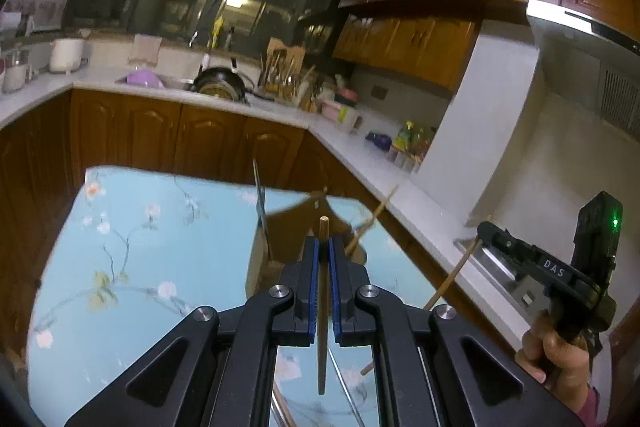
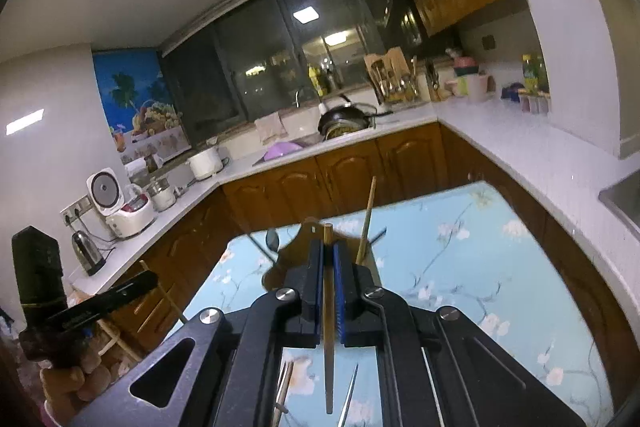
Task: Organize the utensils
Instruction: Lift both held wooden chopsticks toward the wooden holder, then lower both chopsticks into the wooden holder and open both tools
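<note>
My left gripper (image 1: 324,241) is shut on a wooden chopstick (image 1: 321,367) that runs along the gap between its blue pads, with one end poking out past the tips. My right gripper (image 2: 328,245) is likewise shut on a second chopstick (image 2: 328,367). Both are held above the blue floral table (image 1: 140,247), just short of a brown wooden utensil holder (image 1: 288,227) (image 2: 294,251). A chopstick (image 2: 367,215) and a spoon (image 2: 272,239) stand in the holder. Each wrist view shows the other gripper (image 1: 485,227) (image 2: 150,279) at the side.
Loose utensils (image 2: 286,387) lie on the table (image 2: 460,267) below my grippers. White counters (image 1: 380,163) over wooden cabinets wrap around the table, with a sink, a pan (image 1: 220,83), a knife rack, bottles and rice cookers (image 2: 128,211). A hand (image 1: 560,359) holds the right gripper's grip.
</note>
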Available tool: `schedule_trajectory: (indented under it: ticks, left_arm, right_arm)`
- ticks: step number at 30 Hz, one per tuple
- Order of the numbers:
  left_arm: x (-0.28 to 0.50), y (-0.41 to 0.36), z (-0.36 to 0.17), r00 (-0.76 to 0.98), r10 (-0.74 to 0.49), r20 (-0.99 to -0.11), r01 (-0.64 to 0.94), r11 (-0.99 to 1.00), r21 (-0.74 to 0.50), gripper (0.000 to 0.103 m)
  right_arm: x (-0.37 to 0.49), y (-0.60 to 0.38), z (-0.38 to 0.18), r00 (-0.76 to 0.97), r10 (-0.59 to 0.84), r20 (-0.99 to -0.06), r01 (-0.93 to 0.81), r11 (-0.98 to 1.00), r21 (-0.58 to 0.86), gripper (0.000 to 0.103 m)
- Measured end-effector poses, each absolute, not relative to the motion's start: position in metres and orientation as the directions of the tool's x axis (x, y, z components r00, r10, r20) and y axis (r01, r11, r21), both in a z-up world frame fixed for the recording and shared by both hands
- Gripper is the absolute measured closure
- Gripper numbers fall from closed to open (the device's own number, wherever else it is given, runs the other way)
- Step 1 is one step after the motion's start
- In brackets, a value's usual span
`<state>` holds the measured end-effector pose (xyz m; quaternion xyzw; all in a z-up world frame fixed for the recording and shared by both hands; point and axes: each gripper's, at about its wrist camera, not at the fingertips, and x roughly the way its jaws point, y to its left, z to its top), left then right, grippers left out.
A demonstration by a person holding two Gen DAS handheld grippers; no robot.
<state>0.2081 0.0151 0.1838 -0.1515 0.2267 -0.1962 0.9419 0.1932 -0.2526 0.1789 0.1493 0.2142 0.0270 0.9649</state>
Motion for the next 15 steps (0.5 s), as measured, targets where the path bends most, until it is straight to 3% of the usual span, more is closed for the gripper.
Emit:
schedule_trajectory:
  ticks: [15]
  left_arm:
    - [0.255, 0.029, 0.218, 0.921, -0.34, -0.191, 0.274, 0.912, -0.305, 0.1]
  right_arm:
    - [0.258, -0.263, 0.227, 0.964, 0.022, -0.266, 0.051, 0.962, 0.267, 0.098]
